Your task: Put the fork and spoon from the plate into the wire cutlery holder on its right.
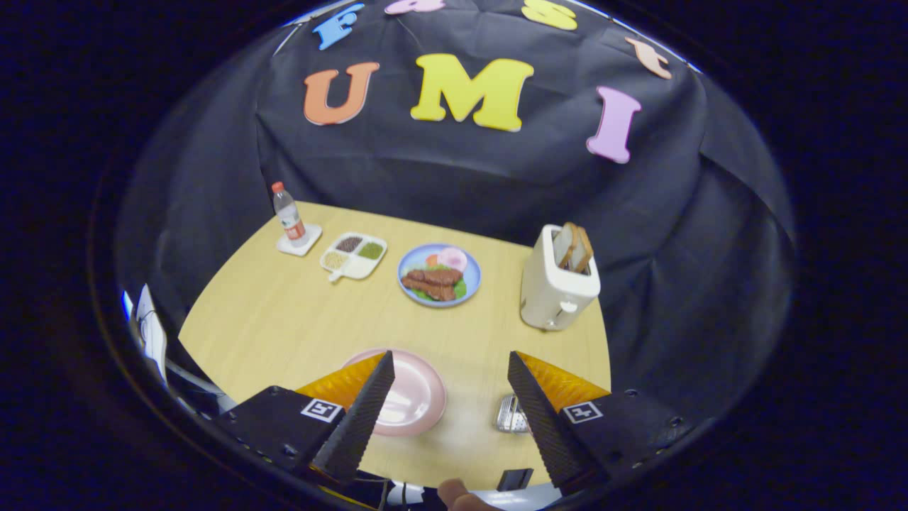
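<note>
Jaws [447,404] spread wide, holding nothing, high above the tabletop [284,312]. Pink plate [415,397] lies just ahead, partly behind the left finger; something pale on it (fork or spoon, cannot tell). Wire cutlery holder [509,415] sits against the right finger, contents hidden. Stage unclear: fits an approach to pick up or a retreat after dropping. Toaster [557,287] well beyond.

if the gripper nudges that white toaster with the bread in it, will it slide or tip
The white toaster stands upright on the smooth wooden table, taller than it is wide, so a high push would probably tip it and a low one slide it. The toast slices sit loose and may shift. The gripper hangs open, well short of it.
</note>
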Motion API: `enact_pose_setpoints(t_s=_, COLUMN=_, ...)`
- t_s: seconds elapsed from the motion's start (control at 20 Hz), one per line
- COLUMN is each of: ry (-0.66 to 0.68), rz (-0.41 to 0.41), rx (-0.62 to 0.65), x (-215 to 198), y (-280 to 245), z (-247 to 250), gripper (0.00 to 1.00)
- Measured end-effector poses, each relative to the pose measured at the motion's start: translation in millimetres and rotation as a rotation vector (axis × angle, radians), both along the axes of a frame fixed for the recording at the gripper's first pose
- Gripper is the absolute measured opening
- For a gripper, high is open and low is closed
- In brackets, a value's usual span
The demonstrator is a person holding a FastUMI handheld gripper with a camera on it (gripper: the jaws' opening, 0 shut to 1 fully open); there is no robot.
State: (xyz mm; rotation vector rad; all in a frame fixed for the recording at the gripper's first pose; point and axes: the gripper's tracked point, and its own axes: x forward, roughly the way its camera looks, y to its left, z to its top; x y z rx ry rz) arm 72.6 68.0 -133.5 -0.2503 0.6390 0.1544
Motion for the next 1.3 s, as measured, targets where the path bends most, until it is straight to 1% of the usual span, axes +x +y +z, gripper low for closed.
enact_pose_setpoints(t_s=0.15, ry=-0.177, rz=-0.004, rx=0.062, x=-6, y=30, z=38, gripper=0.97)
enact_pose_setpoints(t_s=0.3, ry=-0.349, rz=-0.062, rx=0.145, x=-14, y=40, z=80, gripper=0.96)
enact_pose_setpoints(t_s=0.45, ry=-0.480, rz=-0.117, rx=0.203, x=-33, y=43, z=111, gripper=0.96)
enact_pose_setpoints(t_s=0.6, ry=-0.576, rz=-0.131, rx=0.257, x=-46, y=45, z=132, gripper=0.96)
enact_pose_setpoints(t_s=0.65, ry=-0.592, rz=-0.129, rx=0.269, x=-49, y=47, z=136, gripper=0.96)
enact_pose_setpoints(t_s=0.75, ry=-0.608, rz=-0.144, rx=0.250, x=-63, y=45, z=139, gripper=0.96)
enact_pose_setpoints(t_s=0.9, ry=-0.648, rz=-0.129, rx=0.231, x=-67, y=48, z=144, gripper=0.96)
enact_pose_setpoints(t_s=0.95, ry=-0.660, rz=-0.138, rx=0.215, x=-70, y=46, z=145, gripper=0.96)
enact_pose_setpoints(t_s=1.3, ry=-0.647, rz=-0.158, rx=0.189, x=-84, y=55, z=142, gripper=0.96)
